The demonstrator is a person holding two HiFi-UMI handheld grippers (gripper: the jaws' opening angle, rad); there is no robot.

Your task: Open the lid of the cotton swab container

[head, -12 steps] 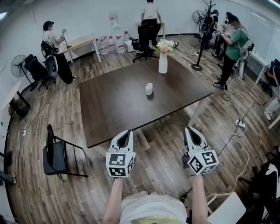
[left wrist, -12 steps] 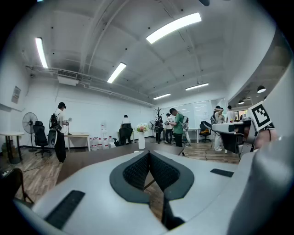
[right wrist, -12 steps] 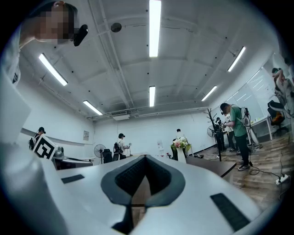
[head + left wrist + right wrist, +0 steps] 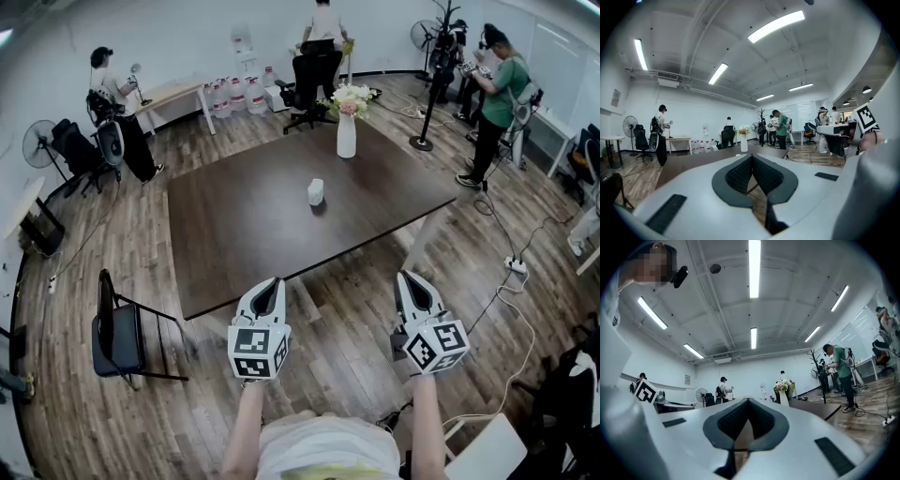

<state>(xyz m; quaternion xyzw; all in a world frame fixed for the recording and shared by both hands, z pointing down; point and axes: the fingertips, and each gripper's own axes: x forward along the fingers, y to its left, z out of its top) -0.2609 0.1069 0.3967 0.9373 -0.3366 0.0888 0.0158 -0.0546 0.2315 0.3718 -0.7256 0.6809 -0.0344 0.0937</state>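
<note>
A small white cotton swab container (image 4: 316, 192) stands upright near the middle of the dark brown table (image 4: 244, 234), lid on. My left gripper (image 4: 273, 283) and right gripper (image 4: 405, 277) hover side by side over the floor just short of the table's near edge, well apart from the container. Both are shut with nothing between their jaws. In the left gripper view (image 4: 752, 157) and the right gripper view (image 4: 748, 401) the jaw tips meet; the container is hidden behind them.
A white vase of flowers (image 4: 347, 127) stands at the table's far edge. A black folding chair (image 4: 122, 333) sits on the floor at the left. Several people stand round the room's far side. Cables and a power strip (image 4: 517, 266) lie at the right.
The view has shifted slightly, so the table and container sit a little further left. Both grippers stay shut in the same place.
</note>
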